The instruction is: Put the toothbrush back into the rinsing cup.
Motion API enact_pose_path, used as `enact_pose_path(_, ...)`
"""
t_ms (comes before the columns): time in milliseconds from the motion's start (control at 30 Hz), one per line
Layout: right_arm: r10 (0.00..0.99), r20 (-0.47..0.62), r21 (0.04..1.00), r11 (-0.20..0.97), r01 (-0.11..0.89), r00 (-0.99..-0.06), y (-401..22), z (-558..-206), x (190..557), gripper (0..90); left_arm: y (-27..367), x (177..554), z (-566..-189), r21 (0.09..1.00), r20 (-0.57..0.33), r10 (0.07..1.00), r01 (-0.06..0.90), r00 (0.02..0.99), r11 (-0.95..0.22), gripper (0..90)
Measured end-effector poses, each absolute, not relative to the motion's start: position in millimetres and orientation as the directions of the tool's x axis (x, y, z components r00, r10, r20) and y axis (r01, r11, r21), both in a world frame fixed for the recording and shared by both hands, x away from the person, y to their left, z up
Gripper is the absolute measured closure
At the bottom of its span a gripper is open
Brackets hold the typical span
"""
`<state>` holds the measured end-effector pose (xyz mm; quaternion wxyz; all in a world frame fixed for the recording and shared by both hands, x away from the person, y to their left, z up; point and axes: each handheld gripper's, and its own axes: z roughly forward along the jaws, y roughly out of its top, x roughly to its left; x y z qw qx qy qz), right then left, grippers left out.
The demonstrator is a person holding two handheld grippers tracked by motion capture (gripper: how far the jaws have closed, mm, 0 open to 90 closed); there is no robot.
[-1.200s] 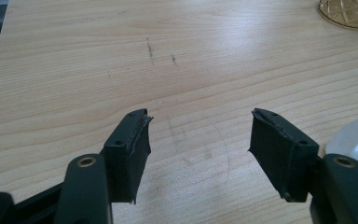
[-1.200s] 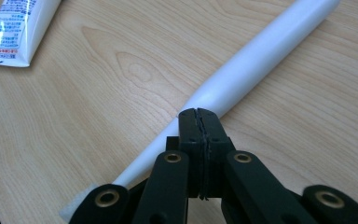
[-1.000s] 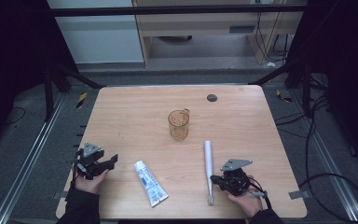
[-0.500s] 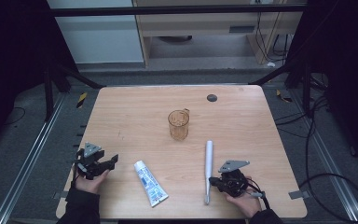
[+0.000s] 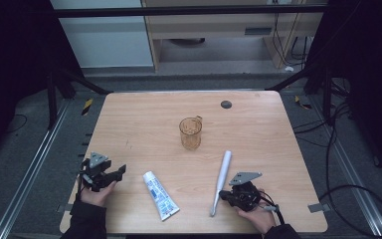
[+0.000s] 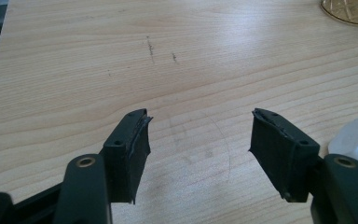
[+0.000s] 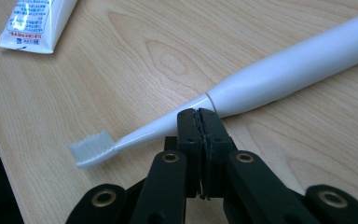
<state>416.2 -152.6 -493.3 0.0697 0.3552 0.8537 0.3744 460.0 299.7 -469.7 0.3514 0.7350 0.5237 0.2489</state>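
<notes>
- Work surface: rectangular table (image 5: 129, 119) with a light wood-grain top and rounded corners, standing on a dark floor.
- Centre of the top: amber glass mug (image 5: 190, 133), upright, handle toward 12 o'clock.
- At 1 o'clock from the mug, near the far edge: small dark round disc (image 5: 226, 104), flat on the wood.
- At 5 o'clock from the mug: white electric toothbrush (image 5: 222, 178), lying flat, bristle end toward 6 o'clock, handle end toward 12 o'clock.
- At 7 o'clock from the mug: white toothpaste tube (image 5: 160, 195) with blue print, lying flat, cap end toward 11 o'clock.
- Tube and toothbrush lie apart, bare wood between them.
</notes>
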Motion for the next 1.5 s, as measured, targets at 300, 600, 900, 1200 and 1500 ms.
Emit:
enact_pose_path(300, 0.644, 0.153, 0.689, 0.474, 0.548, -0.749, -147, -494, 416, 88.2, 300, 460, -470, 0.776, 0.000, 0.945, 0.596, 0.327, -0.206, 36.4)
enact_pose_path(600, 0.666, 0.155, 0.731, 0.419, 0.538, -0.729, -159, -481, 417, 89.3, 300, 460, -469, 0.777, 0.002, 0.945, 0.594, 0.326, -0.206, 36.0)
enact_pose_path(900, 0.781, 0.098, 0.813, 0.295, 0.502, -0.617, -183, -459, 445, 90.0, 300, 461, -469, 0.781, -0.002, 0.948, 0.593, 0.318, -0.198, 34.9)
enact_pose_path(1200, 0.826, 0.097, 0.813, 0.255, 0.523, -0.555, -182, -462, 483, 90.0, 301, 461, -469, 0.778, 0.003, 0.948, 0.595, 0.317, -0.201, 34.8)
enact_pose_path(1500, 0.846, 0.075, 0.803, 0.262, 0.535, -0.527, -167, -470, 518, 90.0, 302, 462, -470, 0.778, 0.005, 0.949, 0.595, 0.315, -0.202, 34.7)
